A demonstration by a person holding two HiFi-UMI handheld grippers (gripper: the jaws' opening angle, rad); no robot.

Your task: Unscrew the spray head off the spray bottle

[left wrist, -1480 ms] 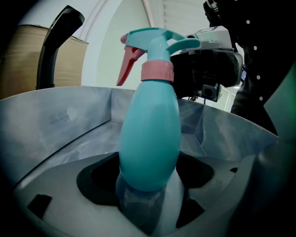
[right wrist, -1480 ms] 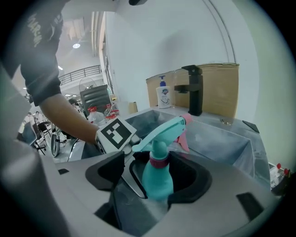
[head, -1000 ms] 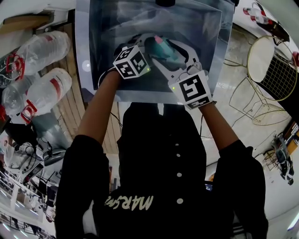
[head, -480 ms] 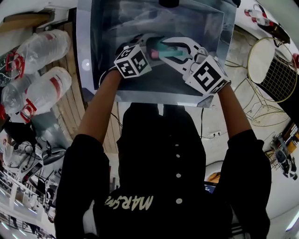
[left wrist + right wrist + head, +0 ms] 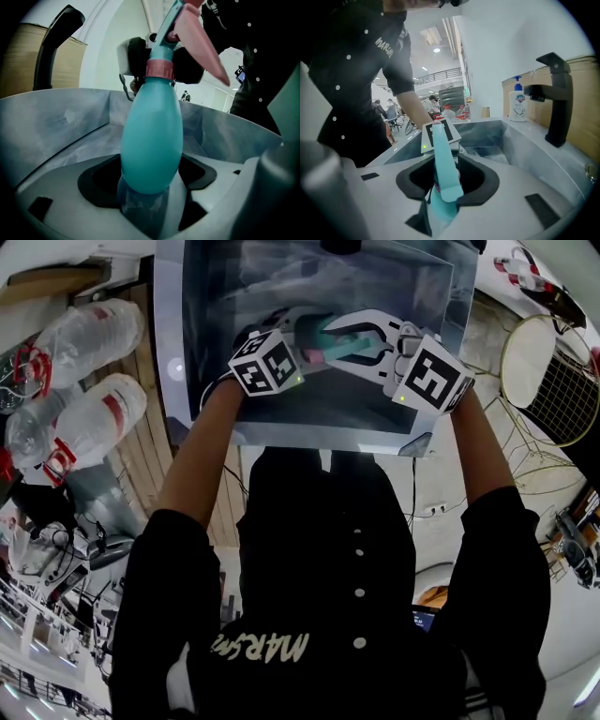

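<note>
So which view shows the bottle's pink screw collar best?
The left gripper view: the pink collar sits clear above the teal bottle. The head view shows only a small pink patch; the right gripper view, barely a sliver.

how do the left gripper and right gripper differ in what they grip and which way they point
The left gripper clamps the spray bottle by its rounded teal body; the right gripper is on the spray head, its jaws having just been closing onto it. The left gripper looks along the bottle from the body end, the right gripper from the head end, facing each other. Both hold one bottle over the sink.
</note>
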